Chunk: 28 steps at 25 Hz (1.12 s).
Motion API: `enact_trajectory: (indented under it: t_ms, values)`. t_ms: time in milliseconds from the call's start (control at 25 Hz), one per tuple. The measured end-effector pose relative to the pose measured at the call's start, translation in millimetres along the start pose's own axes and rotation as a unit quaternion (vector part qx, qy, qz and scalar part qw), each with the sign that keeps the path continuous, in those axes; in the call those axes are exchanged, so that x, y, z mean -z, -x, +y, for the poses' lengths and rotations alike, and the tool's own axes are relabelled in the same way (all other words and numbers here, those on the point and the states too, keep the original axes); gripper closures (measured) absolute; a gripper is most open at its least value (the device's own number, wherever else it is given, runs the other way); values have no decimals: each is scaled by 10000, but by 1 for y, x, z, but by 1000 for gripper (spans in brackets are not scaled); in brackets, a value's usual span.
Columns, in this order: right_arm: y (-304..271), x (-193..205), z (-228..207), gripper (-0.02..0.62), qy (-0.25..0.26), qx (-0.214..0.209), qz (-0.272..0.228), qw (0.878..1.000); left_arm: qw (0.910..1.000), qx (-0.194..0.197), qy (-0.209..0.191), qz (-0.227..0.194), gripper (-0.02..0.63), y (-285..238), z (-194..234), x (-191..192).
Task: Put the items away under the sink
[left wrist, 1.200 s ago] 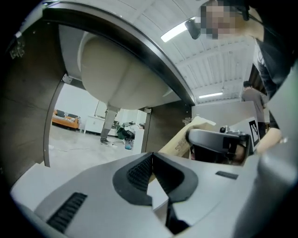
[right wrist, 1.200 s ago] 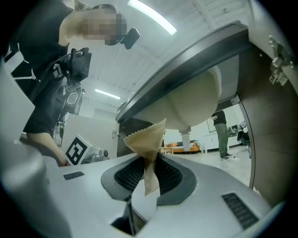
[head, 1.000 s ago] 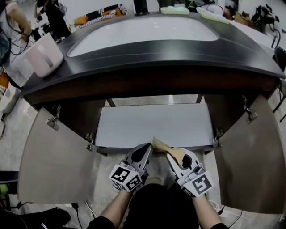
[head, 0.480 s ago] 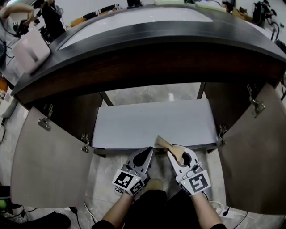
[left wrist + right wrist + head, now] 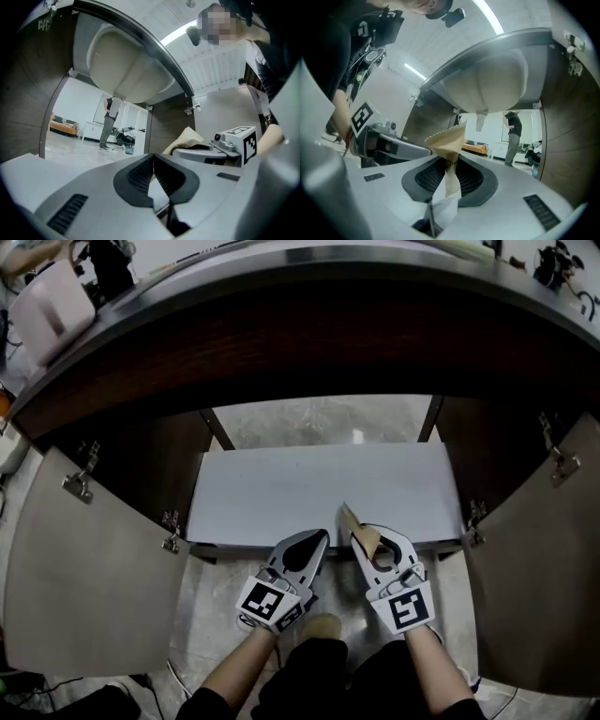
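where the two doors swing wide: cabinet (image 5: 155, 474) stands open, left door (image 5: 84, 577) and right door (image 5: 544, 587) folded out toward the near side, a hinge (image 5: 77, 482) showing on the left one.
above: dark countertop (image 5: 281, 296) overhangs the opening; the pale basin (image 5: 487, 89) bulges down beneath it, with a short drain stub (image 5: 480, 121) at its low point.
inside: white shelf board (image 5: 319, 488) lies flat across the cabinet; two dark struts (image 5: 217, 429) slant up at its far corners; speckled floor (image 5: 309, 418) shows beyond.
around: white container (image 5: 52, 306) on the countertop at far left; through the cabinet's open back, a person (image 5: 513, 136) stands well off in the room.
in the way: the basin hangs over the far part of the board; the left gripper (image 5: 314, 540) sits just beside the packet (image 5: 354, 521), on its left.
left gripper, jaws: pressed together, nothing between them, tips at the board's near edge.
right gripper (image 5: 367, 538), jaws: clamped on the packet's near end, pads pinching it into a twist.
packet, kind and place: tan paper sachet with a zigzag edge; over the board's near edge, right of centre.
long axis: runs near to far along the right gripper's line, leaning a little left.
pointing: zigzag end far, toward the cabinet interior and raised above the jaws; pinched end near.
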State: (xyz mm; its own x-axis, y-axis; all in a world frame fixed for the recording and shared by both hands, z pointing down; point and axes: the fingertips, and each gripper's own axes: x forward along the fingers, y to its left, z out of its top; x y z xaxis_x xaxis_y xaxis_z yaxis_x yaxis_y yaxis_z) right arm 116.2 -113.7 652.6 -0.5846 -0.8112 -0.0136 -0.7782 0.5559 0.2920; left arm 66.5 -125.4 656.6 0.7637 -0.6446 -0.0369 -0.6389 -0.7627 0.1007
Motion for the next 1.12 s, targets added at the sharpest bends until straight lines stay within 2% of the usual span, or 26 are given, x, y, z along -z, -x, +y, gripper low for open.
enact_trajectory:
  t_ms: [120,200,360,440,600,800,1000,1120]
  values:
    - [-10,13,2,515,572,33,396,9976,10000,18,-73,-46,597,-6,9,3]
    - [-19,21,5,515,918,46,510,9945,9998,-134,-44,-138,597,-8,21,6]
    - [-32,31,10,515,1436,27,581,9879,9978,-453,311,-371,597,-5,42,13]
    - [-36,34,12,515,1566,29,658,9855,9973,-349,460,-443,597,-2,37,15]
    - [-45,43,28,515,2164,-126,886,9722,9990,-95,310,-316,597,4,14,22]
    - [-53,51,39,515,2663,-251,1100,9573,9980,-228,467,-362,597,22,8,17]
    - [-59,65,48,515,2996,-396,1293,9444,9995,128,-83,-288,597,26,-16,2]
    - [-63,67,53,515,2987,-467,1300,9443,9991,260,-316,-127,597,17,-26,8]
